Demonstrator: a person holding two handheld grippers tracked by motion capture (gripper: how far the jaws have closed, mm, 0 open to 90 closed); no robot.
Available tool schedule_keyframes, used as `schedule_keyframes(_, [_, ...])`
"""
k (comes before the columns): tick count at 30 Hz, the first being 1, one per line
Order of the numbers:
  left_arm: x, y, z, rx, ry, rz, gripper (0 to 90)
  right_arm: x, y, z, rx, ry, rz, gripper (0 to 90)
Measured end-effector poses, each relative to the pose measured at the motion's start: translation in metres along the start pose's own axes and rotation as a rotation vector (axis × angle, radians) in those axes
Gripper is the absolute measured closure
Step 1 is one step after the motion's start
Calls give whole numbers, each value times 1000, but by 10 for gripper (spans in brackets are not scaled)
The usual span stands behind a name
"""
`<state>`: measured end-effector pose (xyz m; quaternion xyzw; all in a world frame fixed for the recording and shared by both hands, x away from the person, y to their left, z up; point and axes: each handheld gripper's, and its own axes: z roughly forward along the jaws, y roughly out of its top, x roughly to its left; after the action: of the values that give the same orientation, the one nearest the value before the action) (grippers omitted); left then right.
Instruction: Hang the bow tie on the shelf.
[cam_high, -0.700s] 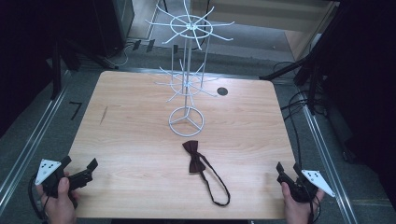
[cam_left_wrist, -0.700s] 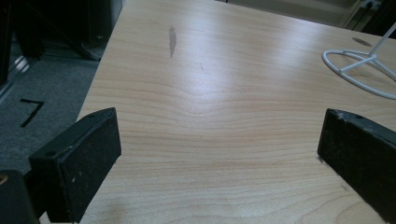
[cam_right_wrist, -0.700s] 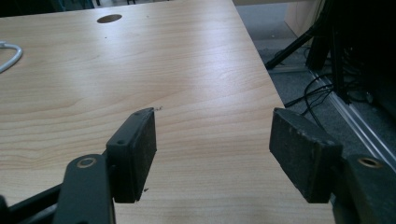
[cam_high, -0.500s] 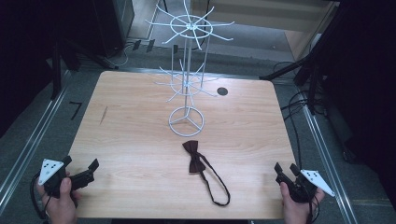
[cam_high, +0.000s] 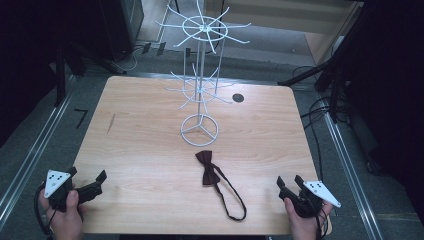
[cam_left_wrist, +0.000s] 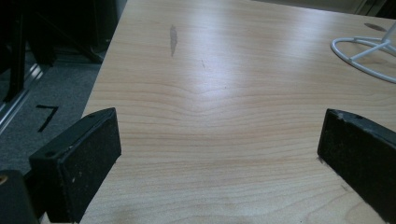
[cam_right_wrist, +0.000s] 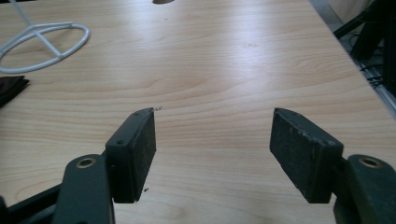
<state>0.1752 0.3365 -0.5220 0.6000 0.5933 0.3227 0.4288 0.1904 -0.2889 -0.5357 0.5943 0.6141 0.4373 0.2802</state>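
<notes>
A dark maroon bow tie (cam_high: 207, 169) lies flat on the wooden table (cam_high: 140, 150), its thin strap looping toward the near edge. Its corner (cam_right_wrist: 11, 88) shows at the left of the right gripper view. Just beyond it stands a white wire display stand (cam_high: 200, 90) with hooked arms on a ring base (cam_high: 200, 131) (cam_left_wrist: 369, 56) (cam_right_wrist: 46, 44). My left gripper (cam_high: 89, 176) (cam_left_wrist: 219, 121) is held over the near left corner, open and empty. At the near right corner my right gripper (cam_high: 289, 181) (cam_right_wrist: 212, 116) is open too, with bare wood between its jaws.
A dark round hole (cam_high: 238, 98) sits in the tabletop at the far right. A thin dark streak (cam_high: 111, 122) (cam_left_wrist: 173, 39) marks the wood at the left. Metal rails run along the floor on both sides, and cables (cam_high: 320, 107) lie on the floor at the right.
My right gripper has shifted a little to the left along the near edge. The left gripper, bow tie and stand have stayed where they were.
</notes>
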Motion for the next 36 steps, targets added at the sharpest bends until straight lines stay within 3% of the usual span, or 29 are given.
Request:
schedule_keyframes(4, [0, 0, 0, 0, 0, 0, 0, 9, -1, 0, 14, 25, -9, 326])
schedule_keyframes(17, [-1, 0, 0, 5, 2, 7, 0, 55, -5, -2, 45, 140, -101, 319])
schedule_keyframes(36, [-2, 0, 0, 7, 5, 18, 0, 92, -13, -4, 108, 267, -151, 272])
